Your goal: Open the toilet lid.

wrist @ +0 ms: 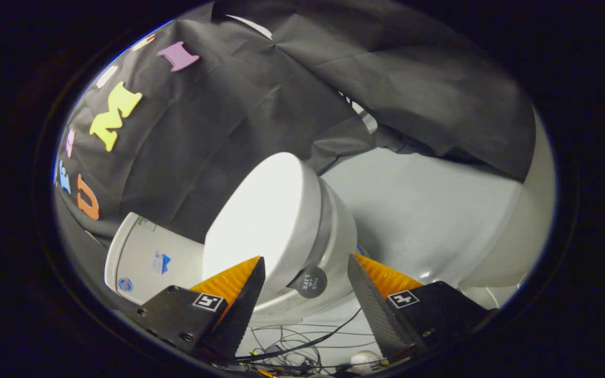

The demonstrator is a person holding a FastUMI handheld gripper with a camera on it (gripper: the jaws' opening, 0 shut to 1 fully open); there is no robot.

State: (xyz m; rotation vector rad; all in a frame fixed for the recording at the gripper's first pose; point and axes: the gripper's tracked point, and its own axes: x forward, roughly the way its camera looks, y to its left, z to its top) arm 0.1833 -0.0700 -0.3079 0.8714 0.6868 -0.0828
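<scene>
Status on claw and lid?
Claw open, empty. Lid closed on the toilet, its front edge and round tab between the fingers, untouched. Nothing blocking.

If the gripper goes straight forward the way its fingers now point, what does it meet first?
Probably the front edge of the white toilet lid, around the round dark tab which sits between the open gripper fingers, just ahead. Depth is unclear; the lid looks closed and nothing lies in between.

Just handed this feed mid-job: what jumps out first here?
The bright white toilet lid dominates, shut over the bowl just ahead of the tool, whose fingers stand open and apart, touching nothing. A round dark tab hangs at the lid's front edge between the fingers. Loose cables lie tangled on the floor below.
</scene>
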